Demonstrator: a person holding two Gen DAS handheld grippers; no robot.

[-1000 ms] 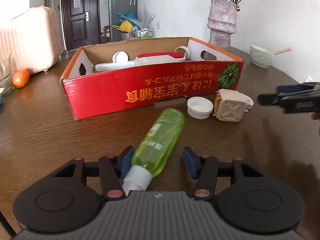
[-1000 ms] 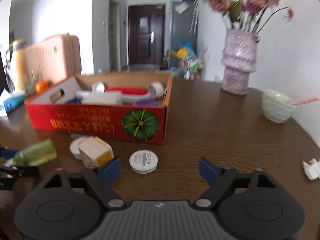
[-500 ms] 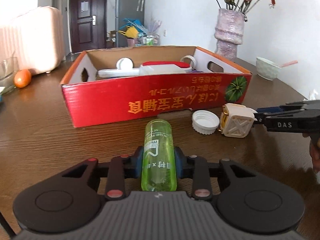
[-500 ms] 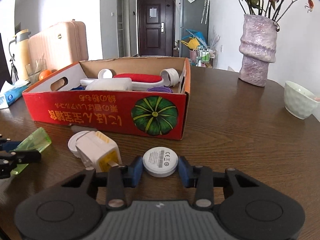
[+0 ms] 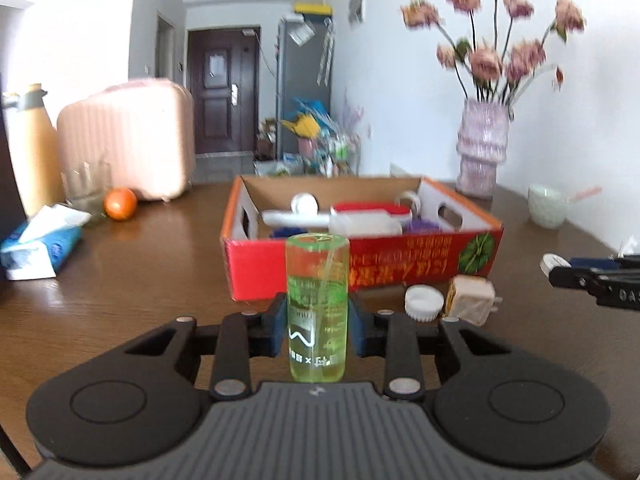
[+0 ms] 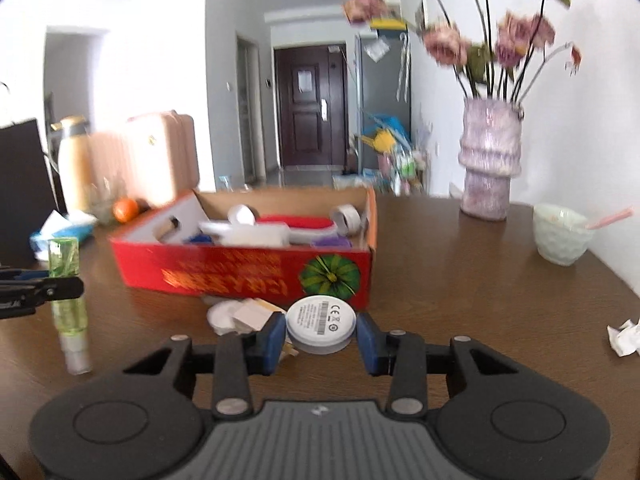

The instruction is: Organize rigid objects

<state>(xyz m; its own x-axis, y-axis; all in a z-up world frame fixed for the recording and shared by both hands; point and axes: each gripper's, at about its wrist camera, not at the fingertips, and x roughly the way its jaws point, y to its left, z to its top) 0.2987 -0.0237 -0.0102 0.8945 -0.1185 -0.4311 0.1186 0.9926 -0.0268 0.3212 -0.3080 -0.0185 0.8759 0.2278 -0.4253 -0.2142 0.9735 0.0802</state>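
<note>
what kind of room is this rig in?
Most likely a home living or dining area: a wooden table with a vase of flowers, a pink suitcase on the floor, and a dark entry door beside a fridge.

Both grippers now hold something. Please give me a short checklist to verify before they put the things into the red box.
1. Left hand-held gripper closed on green bottle: ok.
2. Right hand-held gripper closed on white round disc: ok.
3. Both things lifted off the table: ok.
4. Red box open on top: ok.
5. Free space in the box for both things: cannot tell.
6. Bottle's cap is tight: cannot tell.
</note>
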